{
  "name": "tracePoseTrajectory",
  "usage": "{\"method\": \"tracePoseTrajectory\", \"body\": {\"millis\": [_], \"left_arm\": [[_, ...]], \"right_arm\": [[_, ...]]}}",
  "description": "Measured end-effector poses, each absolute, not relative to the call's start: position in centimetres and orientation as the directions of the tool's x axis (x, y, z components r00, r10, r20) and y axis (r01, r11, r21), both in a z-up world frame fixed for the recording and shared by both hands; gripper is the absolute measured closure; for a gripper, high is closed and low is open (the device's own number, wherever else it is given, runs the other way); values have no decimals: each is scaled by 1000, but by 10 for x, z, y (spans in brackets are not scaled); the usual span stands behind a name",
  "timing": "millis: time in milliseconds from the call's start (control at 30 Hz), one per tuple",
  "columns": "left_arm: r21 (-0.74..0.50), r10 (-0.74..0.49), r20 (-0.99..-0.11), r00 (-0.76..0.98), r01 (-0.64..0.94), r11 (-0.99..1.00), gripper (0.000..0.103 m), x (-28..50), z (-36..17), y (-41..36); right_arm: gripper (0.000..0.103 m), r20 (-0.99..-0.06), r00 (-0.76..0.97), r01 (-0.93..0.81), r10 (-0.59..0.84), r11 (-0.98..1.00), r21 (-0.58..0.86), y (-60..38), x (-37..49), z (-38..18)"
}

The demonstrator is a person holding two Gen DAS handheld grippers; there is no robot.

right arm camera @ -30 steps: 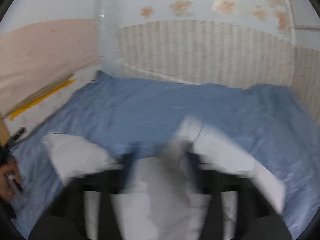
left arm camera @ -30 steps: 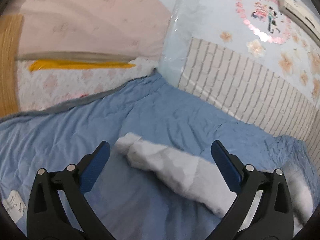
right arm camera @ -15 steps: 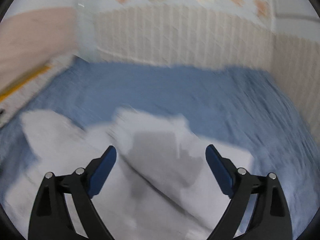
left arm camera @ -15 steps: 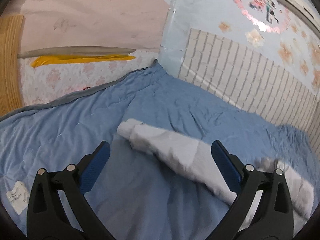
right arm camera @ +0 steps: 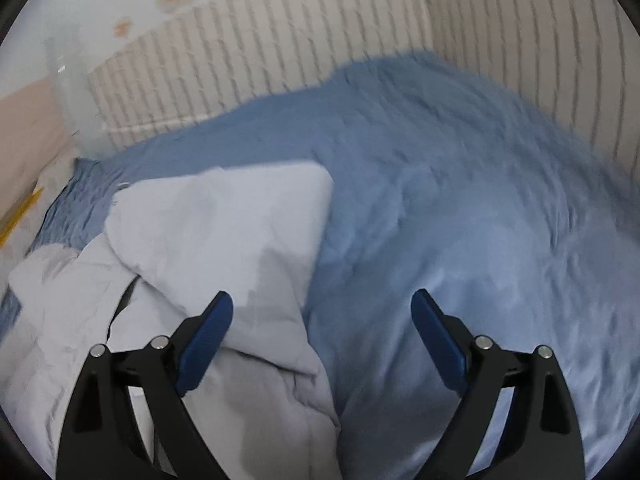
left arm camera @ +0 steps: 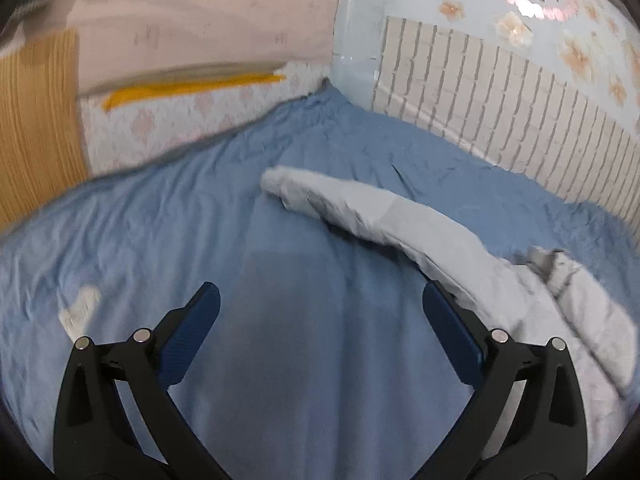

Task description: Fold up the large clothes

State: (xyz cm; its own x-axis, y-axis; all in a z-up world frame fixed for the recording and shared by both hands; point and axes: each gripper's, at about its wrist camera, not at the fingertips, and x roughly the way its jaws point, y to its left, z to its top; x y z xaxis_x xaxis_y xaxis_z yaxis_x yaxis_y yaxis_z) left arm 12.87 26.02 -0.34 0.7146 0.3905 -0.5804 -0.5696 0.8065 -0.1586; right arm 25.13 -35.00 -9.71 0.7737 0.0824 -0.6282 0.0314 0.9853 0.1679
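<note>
The left gripper (left arm camera: 320, 328) tilts down over the blue bedsheet (left arm camera: 160, 240), its black arms spread and its blue ribbed pads (left arm camera: 192, 336) wide apart with only sheet between them. The sheet is soft and finely creased, with a small pale patch (left arm camera: 78, 312) on it to the near left. Far left stand a wood-grain panel (left arm camera: 36, 128) and a flowered mattress edge (left arm camera: 192, 116) with a yellow strip above it. To the right, the pale grey garment (left arm camera: 400, 220) stretches one long, puffy, quilted sleeve toward the far left, its rounded cuff lying flat on the sheet; the bulk of it bunches at the near right, just beyond the right-hand pad.

The right gripper (right arm camera: 322, 336) also tilts down, jaws spread wide and gripping nothing. The garment (right arm camera: 224, 232) lies left of centre here, a broad flap folded over the rumpled body; its near edge runs between the pads, close to the left one. Blurred blue sheet fills the right, and a white brick-pattern wall panel (right arm camera: 280, 52) runs along the far side.
</note>
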Motion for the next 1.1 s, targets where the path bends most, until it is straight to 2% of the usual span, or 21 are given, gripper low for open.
{"method": "tracePoseTrajectory", "body": {"millis": [200,400,567,700,867,1000,1100], "left_arm": [[-163,349,-547,761,-506,847,3,102,5,234],[-180,304,-510,804,-446,877,3,85,18,218],[-56,331,-492,805,-409,911,3,100,26,195],[62,295,-469,833,-302,951,3,137,41,157],[198,172,-479,861,-85,976,3,218,46,66],[174,73,-551,831,29,984,3,291,33,-11],[165,22,-562,827,86,983,3,337,18,-59]], "right_arm": [[12,-579,810,-30,93,993,117,-326,240,-70],[12,-530,844,-100,87,995,5,-302,223,-50],[12,-514,849,-97,123,992,77,-316,217,-29],[8,-475,878,-20,62,995,93,-344,202,-6],[7,-462,887,84,24,974,211,-386,209,4],[7,-514,857,114,34,961,253,-417,224,-4],[7,-526,849,134,-37,980,147,-428,235,-9]]}}
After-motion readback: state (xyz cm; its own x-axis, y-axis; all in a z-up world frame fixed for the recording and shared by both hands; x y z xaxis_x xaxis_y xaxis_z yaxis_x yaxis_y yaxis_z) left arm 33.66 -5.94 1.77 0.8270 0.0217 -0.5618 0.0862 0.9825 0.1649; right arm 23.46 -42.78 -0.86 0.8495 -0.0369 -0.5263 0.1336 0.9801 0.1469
